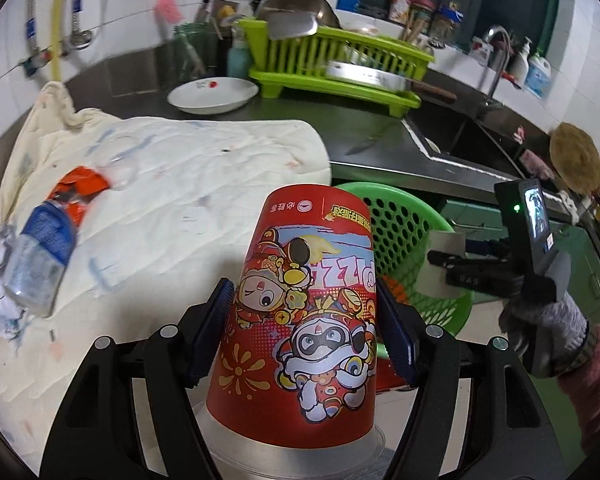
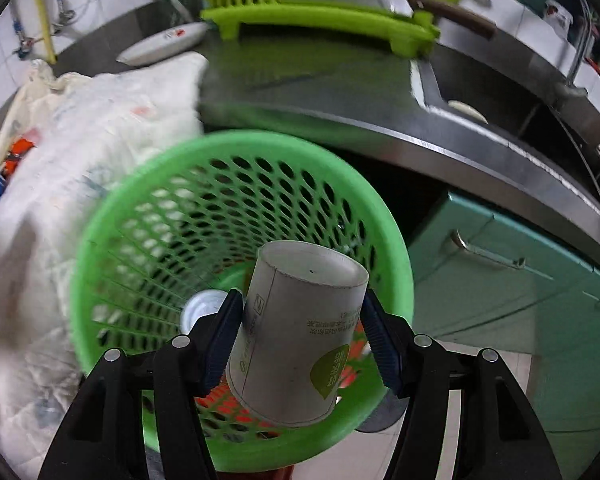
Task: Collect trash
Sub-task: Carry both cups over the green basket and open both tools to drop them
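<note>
Both claws clamped: left point(image 1: 306, 328) red cup point(image 1: 300, 312), right point(image 2: 298, 338) grey cup point(image 2: 296, 332); basket point(image 2: 112, 216) blurred

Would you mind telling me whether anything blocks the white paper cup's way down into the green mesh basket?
Nothing visible does. The right tool holds the white paper cup directly above the green mesh plastic basket, whose mouth is open; only trash lies at the bottom.
</note>
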`<state>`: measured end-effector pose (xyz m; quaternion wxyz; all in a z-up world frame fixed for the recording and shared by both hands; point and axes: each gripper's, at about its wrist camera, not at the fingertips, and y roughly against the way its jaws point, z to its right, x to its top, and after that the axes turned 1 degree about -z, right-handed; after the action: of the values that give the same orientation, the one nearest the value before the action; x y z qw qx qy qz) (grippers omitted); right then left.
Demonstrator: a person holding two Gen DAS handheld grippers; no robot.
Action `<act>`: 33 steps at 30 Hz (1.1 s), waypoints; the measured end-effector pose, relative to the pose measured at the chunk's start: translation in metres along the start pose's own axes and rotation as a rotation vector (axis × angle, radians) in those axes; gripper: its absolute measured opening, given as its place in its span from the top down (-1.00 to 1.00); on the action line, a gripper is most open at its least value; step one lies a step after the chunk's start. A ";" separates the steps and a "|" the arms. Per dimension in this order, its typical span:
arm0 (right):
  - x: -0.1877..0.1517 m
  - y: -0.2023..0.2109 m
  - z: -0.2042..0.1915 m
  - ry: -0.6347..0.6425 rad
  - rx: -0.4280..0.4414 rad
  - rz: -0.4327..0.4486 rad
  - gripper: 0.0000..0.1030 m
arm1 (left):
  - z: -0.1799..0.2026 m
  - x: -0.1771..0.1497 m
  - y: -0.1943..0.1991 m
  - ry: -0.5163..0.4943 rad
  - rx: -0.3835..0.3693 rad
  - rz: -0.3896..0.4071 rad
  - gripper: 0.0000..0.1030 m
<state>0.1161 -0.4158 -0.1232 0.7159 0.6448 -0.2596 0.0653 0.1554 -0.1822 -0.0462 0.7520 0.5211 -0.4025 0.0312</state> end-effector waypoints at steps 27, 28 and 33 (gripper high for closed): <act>-0.008 0.031 0.021 -0.039 0.075 0.092 -0.22 | 0.065 0.020 -0.094 -0.014 -0.051 -0.102 -0.34; -0.008 0.034 0.022 -0.042 0.081 0.096 -0.22 | 0.066 0.020 -0.098 -0.015 -0.052 -0.109 -0.34; -0.012 0.041 0.024 -0.044 0.092 0.110 -0.22 | 0.068 0.021 -0.110 -0.003 -0.042 -0.117 -0.41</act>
<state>0.0809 -0.4295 -0.0915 0.6750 0.6631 -0.3069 0.1021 0.1812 -0.2951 -0.1070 0.7627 0.5281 -0.3728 -0.0220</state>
